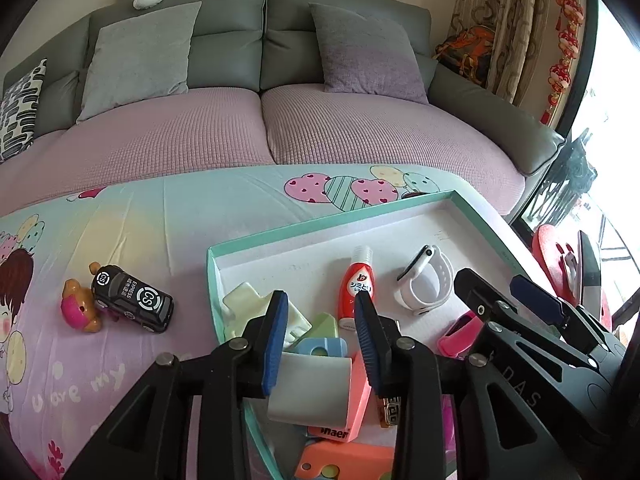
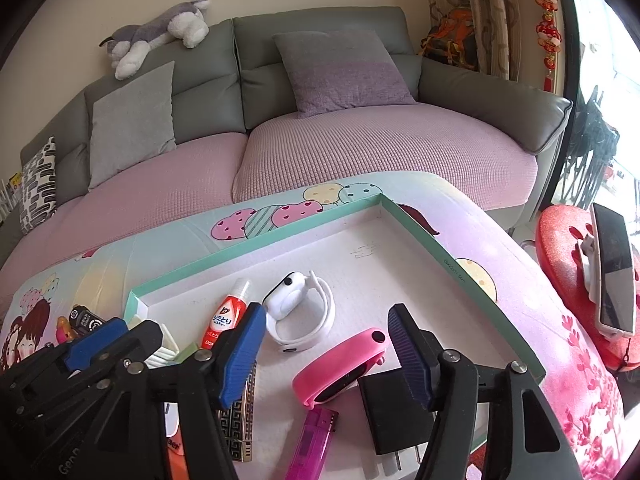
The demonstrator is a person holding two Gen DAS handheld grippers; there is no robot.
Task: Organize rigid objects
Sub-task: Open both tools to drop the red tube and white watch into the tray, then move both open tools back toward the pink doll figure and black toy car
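Your left gripper [image 1: 322, 340] hangs over the near left corner of the teal-rimmed tray [image 1: 320, 227], jaws apart, nothing pressed between the pads; a pale grey block [image 1: 310, 388] lies just below the gap, on a salmon-coloured piece [image 1: 358, 396]. Your right gripper [image 2: 326, 354] stands with jaws wide apart over the pink band [image 2: 340, 364], its pads clear of it. A black plug [image 2: 384, 416], purple lighter [image 2: 310, 446], white watch [image 2: 300, 312] and red tube [image 2: 226, 316] lie in the tray. A black toy car [image 1: 132, 298] and bear figure [image 1: 80, 308] sit outside it on the printed cloth [image 1: 140, 216], touching each other.
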